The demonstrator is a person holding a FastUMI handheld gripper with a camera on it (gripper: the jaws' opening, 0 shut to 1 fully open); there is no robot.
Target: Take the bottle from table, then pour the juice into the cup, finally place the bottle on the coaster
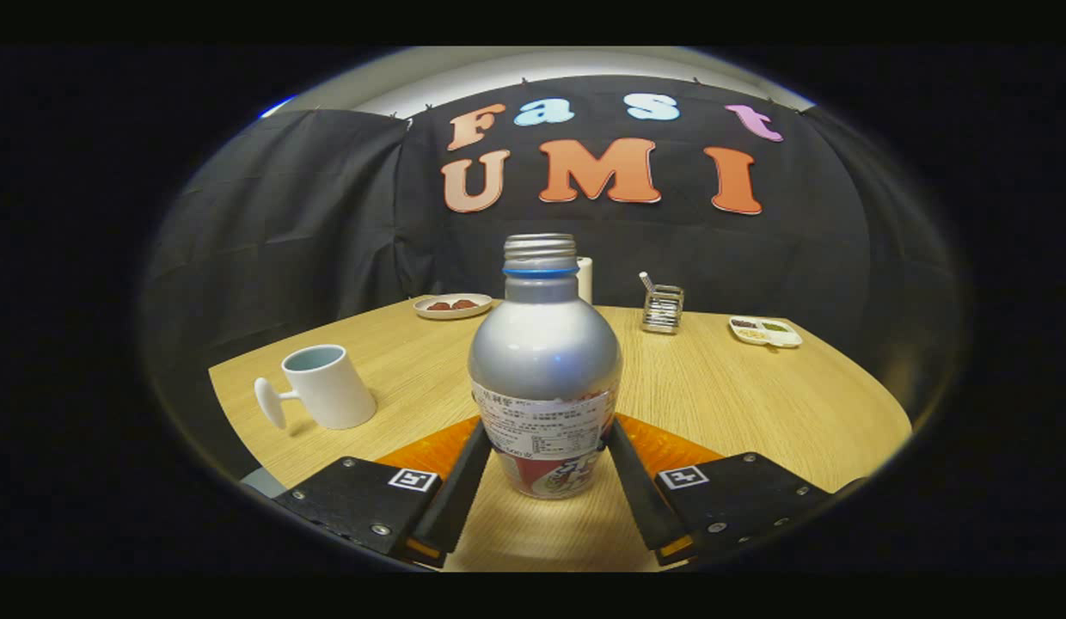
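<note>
A silver bottle (543, 361) with a threaded open neck, a blue ring and a printed label stands upright between my fingers. My gripper (550, 427) is shut on the bottle, one black finger (464, 481) pressing each side at label height. An orange coaster (417, 456) lies flat on the table under and behind the bottle, showing on either side of the fingers. I cannot tell whether the bottle's base touches it. A white cup (327, 387), handle pointing away from the bottle, sits beyond my left finger, well apart from the bottle.
On the round wooden table (756, 404), the far side holds a plate of red food (452, 305), a white cylinder (585, 279) behind the bottle's neck, a metal wire holder (662, 309) and a divided white dish (765, 331).
</note>
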